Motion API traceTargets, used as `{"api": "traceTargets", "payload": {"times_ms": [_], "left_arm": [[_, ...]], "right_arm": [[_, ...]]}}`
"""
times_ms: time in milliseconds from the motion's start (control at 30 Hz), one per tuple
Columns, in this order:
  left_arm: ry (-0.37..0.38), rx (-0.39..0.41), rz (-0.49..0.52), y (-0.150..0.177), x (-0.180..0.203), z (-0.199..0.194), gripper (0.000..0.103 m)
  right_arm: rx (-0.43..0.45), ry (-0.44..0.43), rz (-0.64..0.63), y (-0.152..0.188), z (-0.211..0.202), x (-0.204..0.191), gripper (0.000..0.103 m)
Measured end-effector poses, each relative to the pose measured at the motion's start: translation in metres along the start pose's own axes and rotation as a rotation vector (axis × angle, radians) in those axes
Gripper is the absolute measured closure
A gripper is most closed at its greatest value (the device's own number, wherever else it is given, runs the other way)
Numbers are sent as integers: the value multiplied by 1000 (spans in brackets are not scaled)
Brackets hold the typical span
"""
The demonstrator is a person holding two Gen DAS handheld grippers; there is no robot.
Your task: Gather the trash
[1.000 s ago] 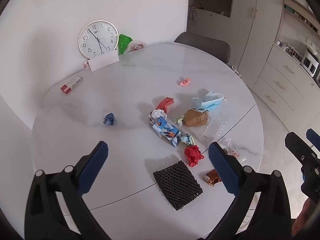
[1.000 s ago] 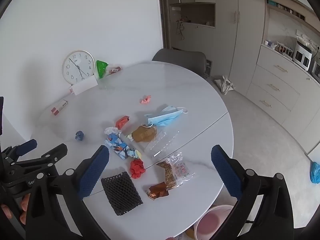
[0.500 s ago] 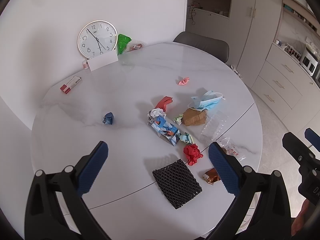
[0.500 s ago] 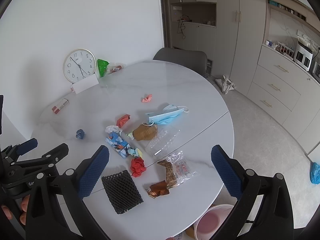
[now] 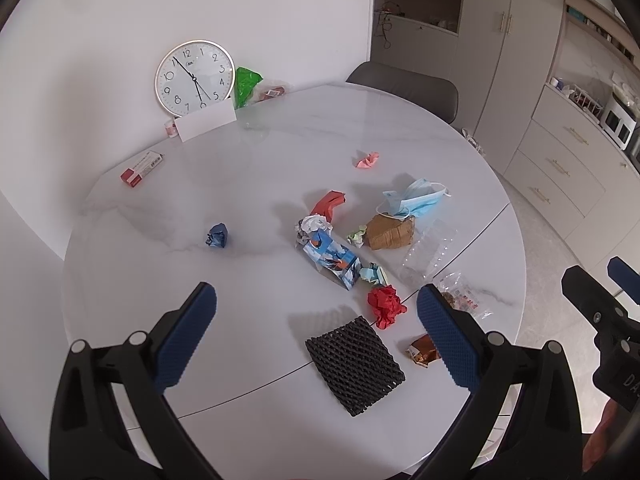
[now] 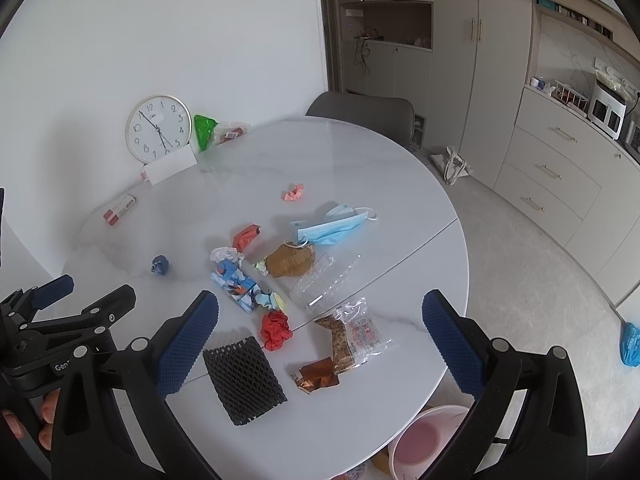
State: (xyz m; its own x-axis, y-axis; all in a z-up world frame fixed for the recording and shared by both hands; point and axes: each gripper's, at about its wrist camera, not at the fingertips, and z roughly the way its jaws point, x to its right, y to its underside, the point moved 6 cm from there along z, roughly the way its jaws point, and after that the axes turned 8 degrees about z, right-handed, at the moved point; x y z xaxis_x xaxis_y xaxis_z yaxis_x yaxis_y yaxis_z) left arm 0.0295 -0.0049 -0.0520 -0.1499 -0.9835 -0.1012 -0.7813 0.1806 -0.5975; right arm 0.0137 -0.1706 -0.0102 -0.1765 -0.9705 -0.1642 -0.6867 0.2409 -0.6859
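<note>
Both cameras have eased slightly forward and down toward the litter since the earlier frames, while nothing on the tabletop [image 6: 372, 152] has shifted. Left hand-held gripper [image 5: 316, 320] and right hand-held gripper [image 6: 320, 320] both hang above the near edge with jaws spread wide and nothing between them. The trash lies in a loose cluster in the middle and near part of the tabletop: a black foam net sleeve [image 6: 244, 378], a red paper ball [image 6: 275, 329], a printed carton [image 6: 236, 286], a brown crumpled bag [image 6: 290, 261], a blue face mask [image 6: 332, 226], a clear plastic tray [image 6: 326, 282], a snack wrapper [image 6: 354, 334] and a foil wrapper [image 6: 318, 374], with a blue paper wad [image 6: 160, 265] and a pink scrap [image 6: 294, 192] lying apart. A pink bin [image 6: 420, 444] shows below the tabletop's near edge on the right. The likely trouble is the crowding: closing on the red paper ball could drag the small pastel scraps just beside it or nudge the carton. The foil wrapper and snack wrapper sit near the rim, so a sideways push may send them to the floor. The flat, slick plastic tray and thin mask may slip from the pads. The clock [image 6: 159, 129] and red-and-white box [image 6: 119, 209] near the wall look like belongings, not trash, and could be taken by mistake.
</note>
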Motion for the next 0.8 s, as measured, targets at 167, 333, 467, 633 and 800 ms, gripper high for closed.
{"api": "traceTargets", "payload": {"times_ms": [167, 333, 467, 633, 800], "left_arm": [[-2, -1, 2, 0, 1, 1, 7], [-4, -5, 1, 1, 0, 2, 6], [-5, -8, 3, 2, 0, 3, 7], [-2, -11, 2, 3, 1, 3, 7], [-1, -12, 3, 2, 1, 3, 7]], "right_arm": [[-4, 1, -4, 1, 2, -2, 2], [-2, 1, -2, 1, 2, -2, 2], [-1, 3, -3, 0, 2, -3, 2], [-6, 5, -3, 1, 3, -1, 2], [-5, 6, -4, 1, 4, -1, 2]]}}
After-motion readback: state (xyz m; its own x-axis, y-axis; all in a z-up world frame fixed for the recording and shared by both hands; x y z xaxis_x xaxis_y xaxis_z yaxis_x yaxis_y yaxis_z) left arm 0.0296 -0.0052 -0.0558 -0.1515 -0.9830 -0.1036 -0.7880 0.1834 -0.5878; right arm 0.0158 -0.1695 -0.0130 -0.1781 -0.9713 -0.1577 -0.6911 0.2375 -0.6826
